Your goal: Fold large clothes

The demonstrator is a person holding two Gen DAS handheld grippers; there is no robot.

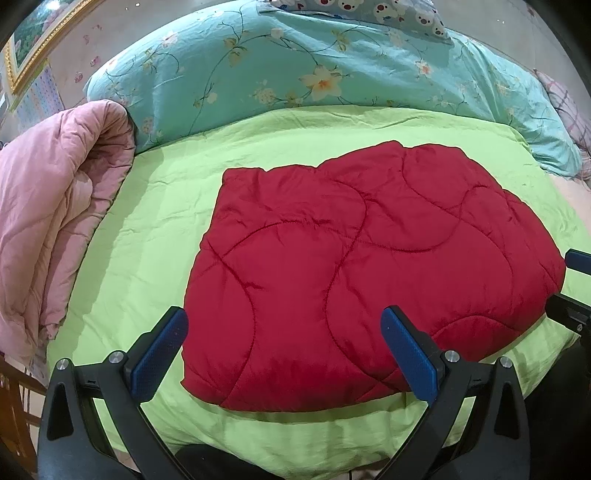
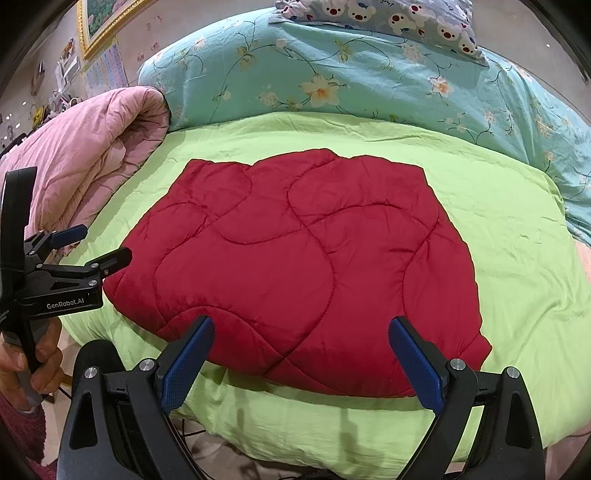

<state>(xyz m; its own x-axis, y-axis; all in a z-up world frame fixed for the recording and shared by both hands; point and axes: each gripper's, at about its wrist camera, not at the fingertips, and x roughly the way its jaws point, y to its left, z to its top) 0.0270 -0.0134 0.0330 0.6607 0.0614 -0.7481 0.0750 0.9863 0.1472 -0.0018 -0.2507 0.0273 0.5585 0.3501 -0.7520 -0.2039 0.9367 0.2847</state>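
A red quilted garment [image 1: 354, 266] lies folded into a rough rectangle on the lime green bed sheet [image 1: 147, 229]; it also shows in the right wrist view [image 2: 303, 266]. My left gripper [image 1: 284, 332] is open and empty, held above the garment's near left edge. My right gripper [image 2: 301, 341] is open and empty above the garment's near right edge. The left gripper [image 2: 101, 243] also shows from the side at the garment's left corner, and the right gripper's fingertips [image 1: 576, 258] show at the garment's right edge.
A folded pink quilt [image 1: 51, 229] lies at the left of the bed. A teal floral duvet [image 1: 295, 66] is piled along the back, with a bear-print pillow [image 1: 388, 11] on top. A gold picture frame [image 2: 103, 26] hangs on the wall.
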